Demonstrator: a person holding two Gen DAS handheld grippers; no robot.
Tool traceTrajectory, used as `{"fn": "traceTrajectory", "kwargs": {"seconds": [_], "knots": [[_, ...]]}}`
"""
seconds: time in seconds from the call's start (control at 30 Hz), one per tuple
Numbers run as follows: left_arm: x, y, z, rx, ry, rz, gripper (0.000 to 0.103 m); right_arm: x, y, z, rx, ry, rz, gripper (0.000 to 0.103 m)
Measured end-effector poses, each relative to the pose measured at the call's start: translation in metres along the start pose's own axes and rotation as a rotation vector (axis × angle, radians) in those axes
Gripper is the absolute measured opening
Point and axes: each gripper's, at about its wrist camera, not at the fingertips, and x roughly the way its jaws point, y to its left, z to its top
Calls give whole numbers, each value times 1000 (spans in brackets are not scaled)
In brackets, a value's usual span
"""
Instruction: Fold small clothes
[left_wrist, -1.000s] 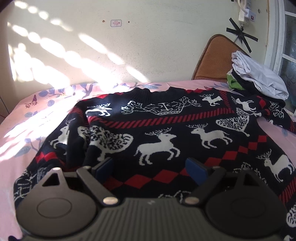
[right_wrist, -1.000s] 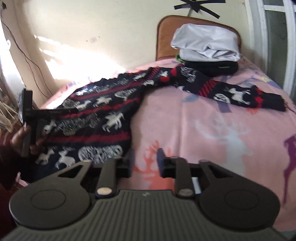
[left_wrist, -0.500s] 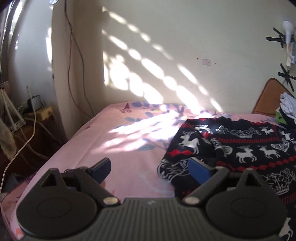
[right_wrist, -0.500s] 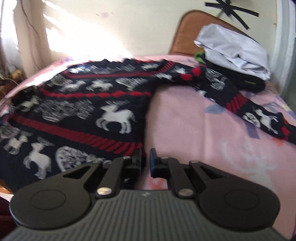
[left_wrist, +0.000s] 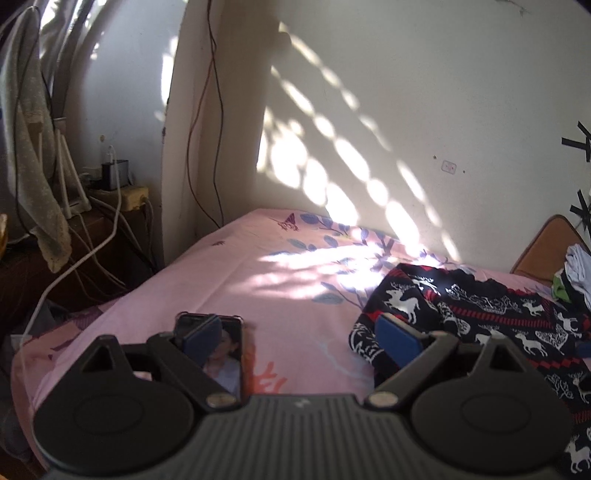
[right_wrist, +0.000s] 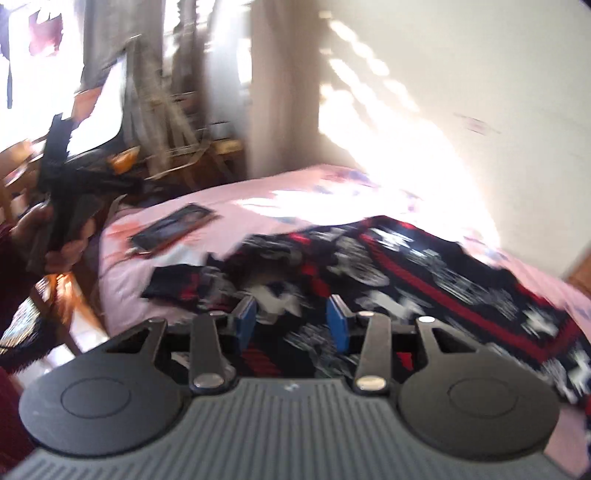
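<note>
Dappled sunlight streaks the wall (left_wrist: 369, 129) and pink bed (left_wrist: 258, 280) in the sharp left wrist view; the right wrist view is motion-blurred, glare-washed, both bowed at fisheye edges.

Motion blur smears the sweater (right_wrist: 388, 280); the left view's edge crops the stacked clothes (left_wrist: 576, 273).

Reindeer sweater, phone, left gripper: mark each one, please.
reindeer sweater (left_wrist: 480, 310), left wrist view, patterned front.
phone (right_wrist: 173, 228), right wrist view, screen.
left gripper (left_wrist: 301, 341), left wrist view, midway between fingertips.
</note>
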Motion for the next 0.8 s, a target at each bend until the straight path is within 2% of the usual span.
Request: {"fn": "traceTrajectory", "kwargs": {"seconds": [0.07, 0.13, 0.3, 0.33, 0.37, 0.4, 0.43, 0.53, 0.63, 0.7, 0.8], "knots": [[-17, 14, -1, -20, -28, 21, 95, 42, 36, 18, -108, 46, 133, 45], [-34, 26, -4, -34, -48, 42, 96, 83, 66, 22, -210, 108, 201, 45], [-63, 55, -16, -50, -88, 96, 100, 152, 99, 7, -419, 256, 200, 51], [-66, 62, -17, -61, -93, 106, 100, 159, 97, 5, -432, 254, 191, 50], [-67, 67, -18, -76, -96, 116, 100, 159, 94, 7, -419, 234, 206, 24], [-66, 73, -19, -95, -100, 125, 100, 164, 95, 12, -400, 253, 229, 5], [-64, 79, -18, -118, -100, 135, 100, 166, 97, 19, -383, 245, 223, 7], [-58, 91, -15, -192, -100, 169, 100, 164, 100, 57, -335, 144, 232, 7], [-58, 97, -13, -215, -94, 187, 100, 147, 78, 122, -201, -39, 214, 7], [-57, 95, -12, -202, -89, 191, 100, 120, 45, 166, -98, -179, 172, 7], [-51, 86, -10, -182, -78, 174, 100, 60, -30, 208, 88, -386, 43, 7]]}}
